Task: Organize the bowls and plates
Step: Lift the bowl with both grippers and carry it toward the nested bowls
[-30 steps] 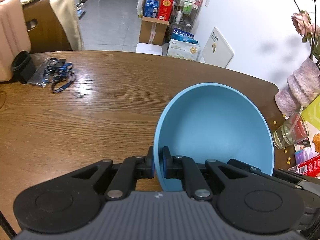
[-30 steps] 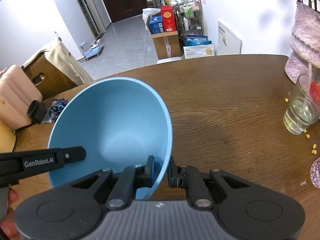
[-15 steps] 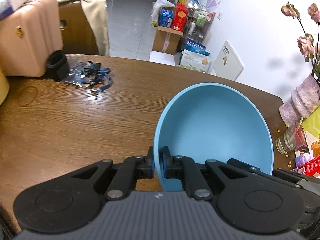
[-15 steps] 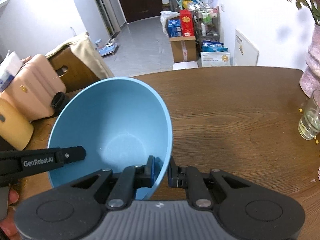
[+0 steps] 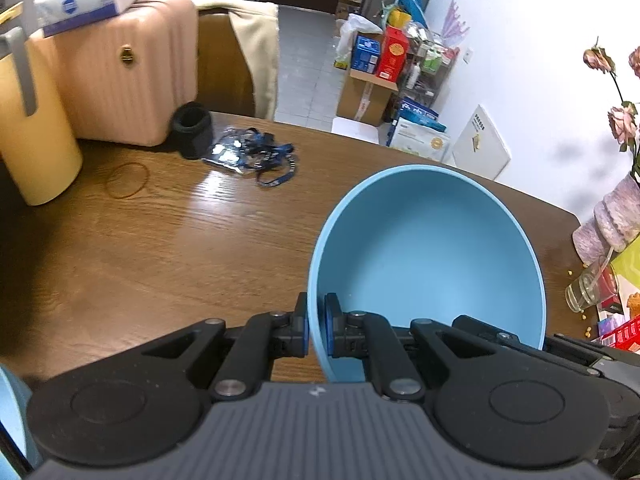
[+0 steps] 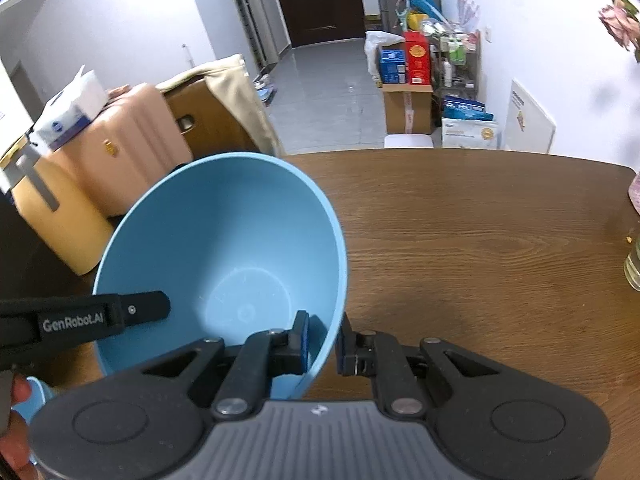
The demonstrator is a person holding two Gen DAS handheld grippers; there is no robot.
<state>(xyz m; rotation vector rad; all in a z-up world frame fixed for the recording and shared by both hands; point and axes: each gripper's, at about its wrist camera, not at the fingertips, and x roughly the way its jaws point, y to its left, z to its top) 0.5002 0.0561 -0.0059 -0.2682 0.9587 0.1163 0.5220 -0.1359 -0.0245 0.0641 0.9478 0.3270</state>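
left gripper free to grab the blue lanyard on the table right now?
Probably not. The left gripper is shut on the rim of the blue bowl, which the right gripper also clamps. The lanyard lies unobstructed on the table, but the bowl must go down first.

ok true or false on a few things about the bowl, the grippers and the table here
1. Both grippers clamp the blue bowl by its rim. True: left gripper, right gripper.
2. The bowl holds food. False: it is empty.
3. A blue lanyard lies on the wooden table. True.
4. The glass stands left of the bowl. False: it stands to its right in the left wrist view.
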